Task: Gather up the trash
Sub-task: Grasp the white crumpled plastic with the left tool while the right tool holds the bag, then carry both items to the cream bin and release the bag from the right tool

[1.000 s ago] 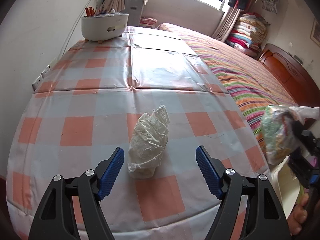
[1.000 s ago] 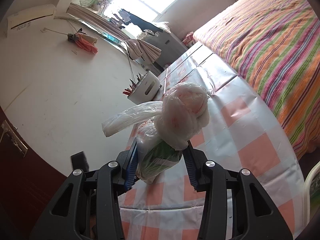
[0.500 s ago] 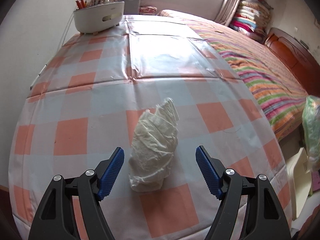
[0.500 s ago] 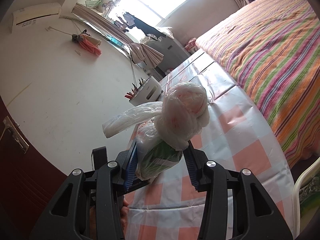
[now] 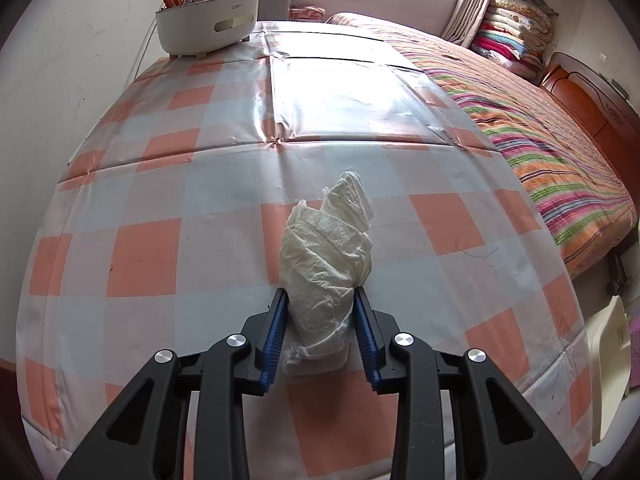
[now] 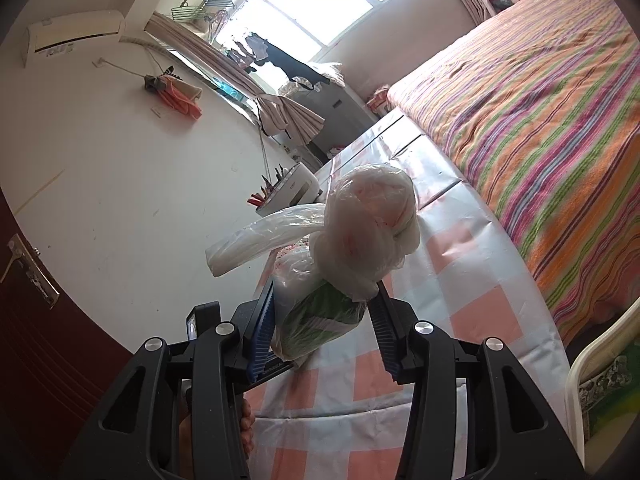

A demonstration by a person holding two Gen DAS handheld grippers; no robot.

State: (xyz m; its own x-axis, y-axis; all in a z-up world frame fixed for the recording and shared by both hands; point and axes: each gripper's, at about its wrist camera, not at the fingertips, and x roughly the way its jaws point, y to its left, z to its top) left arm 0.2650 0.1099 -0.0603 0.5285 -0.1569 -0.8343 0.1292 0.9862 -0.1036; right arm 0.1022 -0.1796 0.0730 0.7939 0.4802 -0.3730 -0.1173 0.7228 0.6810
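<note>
Table (image 5: 144, 256) under a checked orange-and-white cloth ran along the white wall (image 5: 72, 64), with the striped bed (image 5: 552, 148) directly against its other long side. White caddy (image 5: 208, 24) of pencils stood at the far end of the table, well apart from the work. Folded blankets (image 5: 512, 44) were stacked beyond the bed by the curtain. A pale chair (image 5: 608, 364) edge showed past the near table corner. Nothing lay between the tools and the trash.

Crumpled white tissue (image 5: 328, 256) lay on the table near its front edge, its near end between the blue pads of the left tool (image 5: 320, 300). That tool pointed steeply down at the table, its jaws closing, and both pads already pressed the tissue's sides.

Right tool (image 6: 324, 300) pointed only slightly downward, off the table's near corner. It pinched a knotted clear plastic bag (image 6: 360, 240) of trash with green packaging inside, held clear above the cloth. The bag's loose handle stuck out sideways toward the wall. Fingers (image 6: 246, 424) of the person's hand showed below the left-hand jaw in the right wrist view.
</note>
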